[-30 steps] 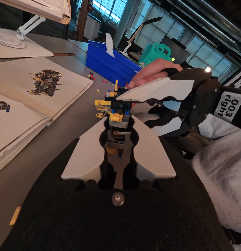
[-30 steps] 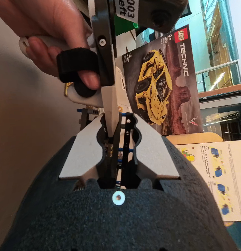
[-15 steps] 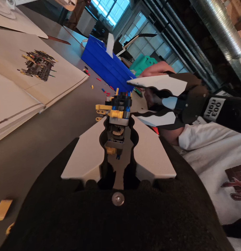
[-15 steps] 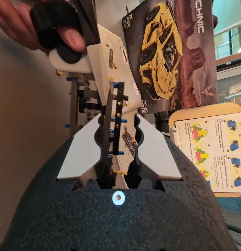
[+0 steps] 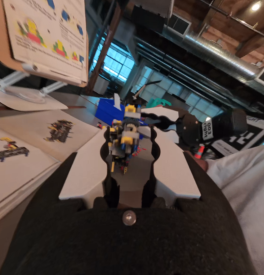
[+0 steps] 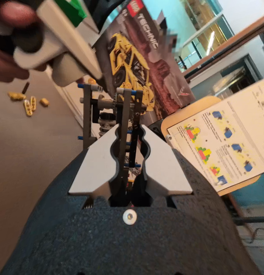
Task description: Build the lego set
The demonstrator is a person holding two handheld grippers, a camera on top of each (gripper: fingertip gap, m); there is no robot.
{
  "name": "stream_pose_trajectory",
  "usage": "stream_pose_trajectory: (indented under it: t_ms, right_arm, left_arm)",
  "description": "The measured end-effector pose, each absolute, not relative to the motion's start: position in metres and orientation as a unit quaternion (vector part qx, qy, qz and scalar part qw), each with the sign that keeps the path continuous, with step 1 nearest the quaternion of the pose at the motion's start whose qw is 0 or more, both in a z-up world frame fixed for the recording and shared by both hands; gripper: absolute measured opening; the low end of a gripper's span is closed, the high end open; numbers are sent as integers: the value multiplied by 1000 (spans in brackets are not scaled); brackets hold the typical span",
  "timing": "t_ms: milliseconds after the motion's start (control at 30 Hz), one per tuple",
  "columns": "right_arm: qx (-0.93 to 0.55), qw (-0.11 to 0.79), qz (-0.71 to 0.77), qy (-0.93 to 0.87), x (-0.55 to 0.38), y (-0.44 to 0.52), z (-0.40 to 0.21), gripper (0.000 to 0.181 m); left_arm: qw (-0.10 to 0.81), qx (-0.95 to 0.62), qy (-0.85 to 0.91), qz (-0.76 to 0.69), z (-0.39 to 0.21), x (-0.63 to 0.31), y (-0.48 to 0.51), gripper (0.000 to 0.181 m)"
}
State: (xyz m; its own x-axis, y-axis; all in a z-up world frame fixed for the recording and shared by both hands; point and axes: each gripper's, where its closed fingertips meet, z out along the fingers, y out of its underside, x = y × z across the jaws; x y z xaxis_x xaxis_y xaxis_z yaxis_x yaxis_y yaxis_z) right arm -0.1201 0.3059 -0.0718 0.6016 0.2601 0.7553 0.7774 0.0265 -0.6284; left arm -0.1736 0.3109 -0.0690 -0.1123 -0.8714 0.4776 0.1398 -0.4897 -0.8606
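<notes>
The partly built lego assembly (image 5: 127, 134) of grey, black, yellow and blue beams and gears is seen lifted above the grey tabletop (image 5: 86, 111). In the left wrist view it stands between the white fingers of the left gripper (image 5: 129, 131), whose jaws are spread wider than the model, no contact being visible. The right gripper (image 5: 144, 119) reaches in from the right and is closed on the assembly's far side. In the right wrist view, the right gripper (image 6: 129, 126) is seen clamped around a dark grey beam and a black beam of the assembly (image 6: 113, 113), while a white finger of the left gripper (image 6: 77, 49) lies at the upper left. Small yellow loose pieces (image 6: 29, 102) are scattered on the table at the left. An open instruction booklet (image 5: 39, 138) lies at the left, a blue plastic bin (image 5: 109, 113) farther off, and the dark box showing a yellow car (image 6: 137, 62) stands beyond the model.
</notes>
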Motion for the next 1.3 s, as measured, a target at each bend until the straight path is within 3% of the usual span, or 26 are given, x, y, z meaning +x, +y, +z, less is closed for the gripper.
stream_pose_trajectory:
  t_ms: [367, 433, 567, 833, 1300]
  right_arm:
    - [-711, 664, -78, -220, -90, 305, -44, 21]
    - [-718, 664, -56, -201, -89, 305, -44, 21]
    - [-717, 671, -39, -185, -88, 303, -42, 21]
    - [-724, 678, 39, -122, -85, 304, -42, 21]
    - [-691, 715, 60, -85, -71, 301, -42, 21]
  left_arm:
    - [430, -558, 417, -574, -86, -120, 294, 51]
    - [439, -550, 417, -575, -83, -119, 293, 38]
    - [471, -526, 424, -567, -77, -122, 294, 36]
    - [447, -547, 405, -581, -68, -125, 299, 36]
    - [494, -530, 443, -529, -82, -111, 297, 46]
